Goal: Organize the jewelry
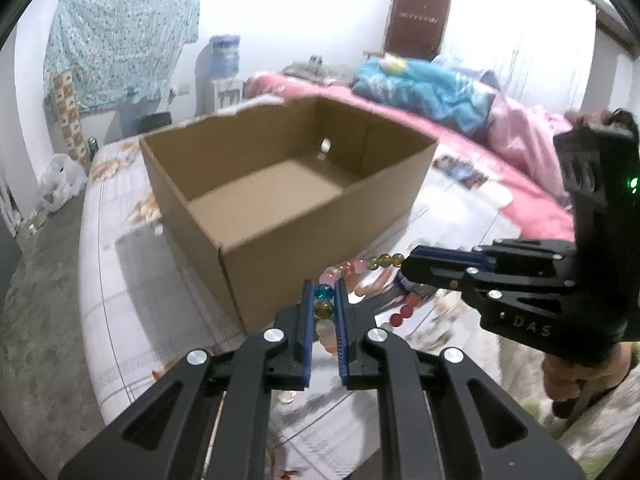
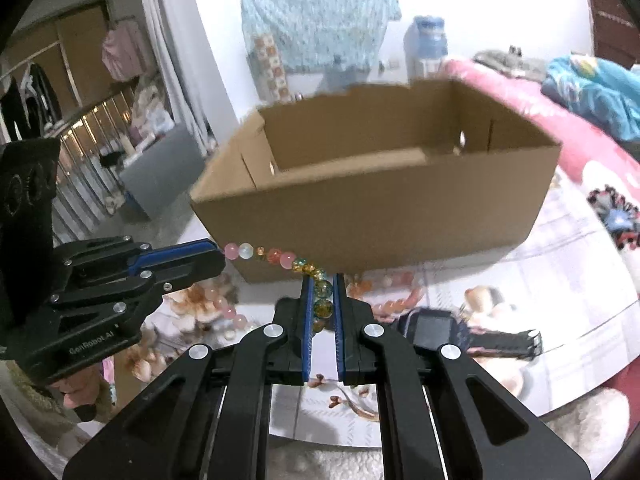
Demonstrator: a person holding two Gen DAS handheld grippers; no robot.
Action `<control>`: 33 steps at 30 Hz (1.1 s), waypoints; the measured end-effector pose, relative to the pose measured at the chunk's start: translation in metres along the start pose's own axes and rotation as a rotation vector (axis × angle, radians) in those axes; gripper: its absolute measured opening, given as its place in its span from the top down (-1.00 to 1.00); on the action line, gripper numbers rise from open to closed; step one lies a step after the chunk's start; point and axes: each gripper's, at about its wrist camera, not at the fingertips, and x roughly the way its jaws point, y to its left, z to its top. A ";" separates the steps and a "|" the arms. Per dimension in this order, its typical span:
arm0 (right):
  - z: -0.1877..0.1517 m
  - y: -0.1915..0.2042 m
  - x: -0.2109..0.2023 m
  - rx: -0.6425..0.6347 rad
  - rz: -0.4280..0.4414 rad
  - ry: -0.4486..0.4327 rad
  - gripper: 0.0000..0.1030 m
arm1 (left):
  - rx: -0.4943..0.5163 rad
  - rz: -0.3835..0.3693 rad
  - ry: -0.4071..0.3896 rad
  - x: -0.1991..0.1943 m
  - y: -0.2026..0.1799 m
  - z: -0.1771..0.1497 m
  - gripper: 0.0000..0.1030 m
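A string of round glass beads [image 2: 276, 257] in pink, white, amber and teal hangs stretched in front of the open brown cardboard box [image 1: 280, 184], just above the patterned tablecloth [image 1: 120, 280]. The left gripper [image 1: 324, 286] and the right gripper [image 2: 322, 280] each point down toward the box, jaws nearly closed, pinching opposite ends of the strand. A dark wristwatch [image 2: 460, 332] lies on the cloth nearer than the box.

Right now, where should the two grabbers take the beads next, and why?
Probably forward, over the cardboard box. The left gripper and right gripper each pinch the bead string, which stretches between them just in front of the box. The box is open and looks empty.
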 end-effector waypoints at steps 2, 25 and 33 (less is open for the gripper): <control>0.007 0.001 -0.012 -0.010 -0.001 -0.031 0.86 | 0.005 -0.009 -0.038 -0.011 -0.005 0.010 0.82; 0.169 -0.019 0.156 0.029 0.106 0.310 0.85 | -0.008 0.214 0.140 0.096 0.080 0.128 0.82; 0.181 -0.016 0.181 0.064 0.085 0.348 0.58 | 0.015 0.296 0.154 0.115 0.090 0.126 0.80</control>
